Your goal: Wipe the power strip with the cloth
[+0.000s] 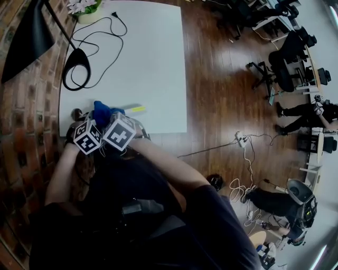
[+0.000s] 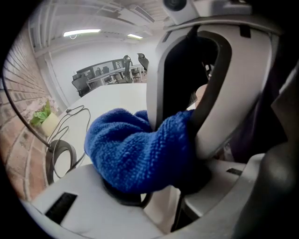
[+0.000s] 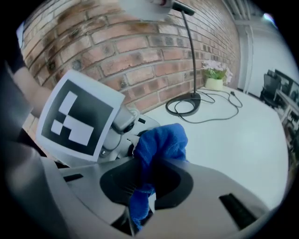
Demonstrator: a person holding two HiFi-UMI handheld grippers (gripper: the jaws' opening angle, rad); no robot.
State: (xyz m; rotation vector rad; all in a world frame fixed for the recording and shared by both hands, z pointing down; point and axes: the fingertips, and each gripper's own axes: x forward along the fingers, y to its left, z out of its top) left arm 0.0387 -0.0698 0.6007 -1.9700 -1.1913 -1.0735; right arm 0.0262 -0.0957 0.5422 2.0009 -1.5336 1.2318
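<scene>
Blue cloth point(image 3: 161, 142) is nipped in the right gripper point(image 3: 147, 184). Its jaws stand almost together, with a fold rising above the pads and a tail hanging down through the gap. The left gripper point(image 2: 163, 186) holds the same cloth. Its jaws stand about half apart on a thick wad that fills the space between them and bears on both pads. The two grippers sit close together, each filling a large part of the other's view.

In the head view both marker cubes point(image 1: 87, 138) lie at the lower left of the table point(image 1: 148, 63), at its near edge. The cloth bunches just above them in the frame. The strip point(image 1: 132, 108) lies just right of the cloth on the table, a slim pale bar with a yellow end; it is too small to tell whether the cloth touches it.

Further up the frame, a lamp point(image 1: 76, 60) stands at the table's left side, and its cord point(image 1: 100, 37) loops over the white top. A plant point(image 1: 84, 8) sits at the top left corner. A brick wall point(image 3: 140, 51) runs along the table's left side, and the floor point(image 1: 222, 95) at right is dark wood.
</scene>
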